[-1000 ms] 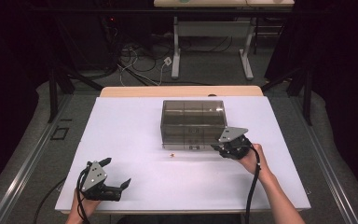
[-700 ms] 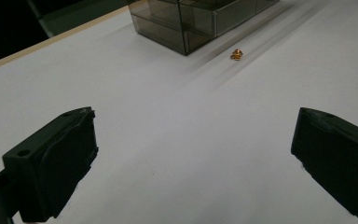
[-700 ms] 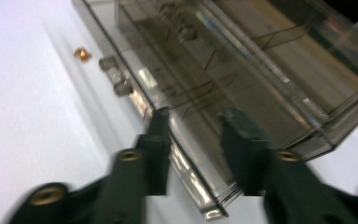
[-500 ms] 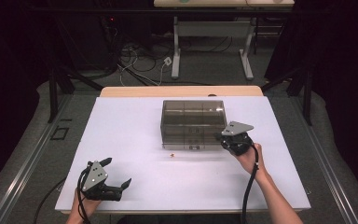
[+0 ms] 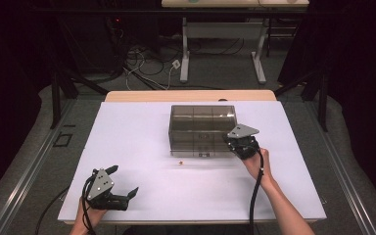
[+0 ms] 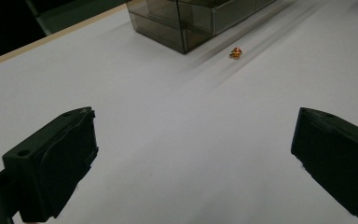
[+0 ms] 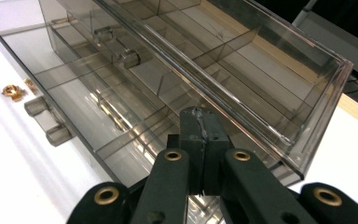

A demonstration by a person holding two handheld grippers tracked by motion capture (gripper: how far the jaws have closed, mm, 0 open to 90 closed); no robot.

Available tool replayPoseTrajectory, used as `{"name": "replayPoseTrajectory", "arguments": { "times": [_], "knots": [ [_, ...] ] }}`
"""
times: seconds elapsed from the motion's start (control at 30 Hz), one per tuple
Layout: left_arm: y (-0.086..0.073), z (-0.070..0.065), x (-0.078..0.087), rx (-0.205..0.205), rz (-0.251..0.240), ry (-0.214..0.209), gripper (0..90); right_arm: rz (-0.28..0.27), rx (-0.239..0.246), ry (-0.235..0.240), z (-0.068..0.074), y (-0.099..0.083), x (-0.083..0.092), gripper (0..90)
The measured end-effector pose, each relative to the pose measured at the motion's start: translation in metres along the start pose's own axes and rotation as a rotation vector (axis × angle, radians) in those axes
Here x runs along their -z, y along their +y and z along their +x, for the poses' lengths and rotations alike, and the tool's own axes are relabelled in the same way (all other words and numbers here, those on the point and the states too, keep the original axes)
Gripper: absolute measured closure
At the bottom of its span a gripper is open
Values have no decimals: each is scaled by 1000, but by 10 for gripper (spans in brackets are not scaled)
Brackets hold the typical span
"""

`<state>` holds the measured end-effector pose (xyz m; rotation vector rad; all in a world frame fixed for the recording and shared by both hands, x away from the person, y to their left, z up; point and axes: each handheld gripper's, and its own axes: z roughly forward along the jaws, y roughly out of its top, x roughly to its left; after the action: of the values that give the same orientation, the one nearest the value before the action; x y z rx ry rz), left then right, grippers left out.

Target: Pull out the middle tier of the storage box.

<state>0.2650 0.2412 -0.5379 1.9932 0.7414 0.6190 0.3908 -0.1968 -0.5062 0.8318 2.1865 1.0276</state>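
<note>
Closing over the past second, the right hand-held gripper (image 7: 200,140) is now sitting with its jaws pressed together and nothing between them, nudged slightly along the near right corner of the smoky drawer organiser (image 5: 203,128) in mid-table (image 5: 127,147). Its lower drawer (image 7: 74,107) is standing part-open and looks bare. Meanwhile the left hand-held gripper (image 5: 122,193) is waiting spread wide, well apart. 1 small brass fitting (image 5: 180,162) is lying just in front of the organiser, not yet stowed.
</note>
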Motion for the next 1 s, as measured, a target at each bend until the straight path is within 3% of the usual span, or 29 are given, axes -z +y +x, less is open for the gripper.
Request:
{"name": "replayPoseTrajectory", "arguments": {
  "times": [0.17, 0.3, 0.5, 0.7, 1.0],
  "knots": [
    [0, 0, 0, -1, 4, -3, 1, -2, 6, -2, 3, 1, -2, 900],
    [1, 0, 1, -2, 4, 5, 1, 4, 6, 24, 3, 1, -2, 890],
    [1, -2, 1, 1, 1, 4, 1, -6, 4, 54, 4, 2, 8, 716],
    [1, -2, 0, 5, 3, 10, 1, 3, -29, 97, 3, 2, 18, 514],
    [1, -3, -1, -7, 10, 18, 1, 21, -41, 154, 12, 0, 31, 309]
  ]
}}
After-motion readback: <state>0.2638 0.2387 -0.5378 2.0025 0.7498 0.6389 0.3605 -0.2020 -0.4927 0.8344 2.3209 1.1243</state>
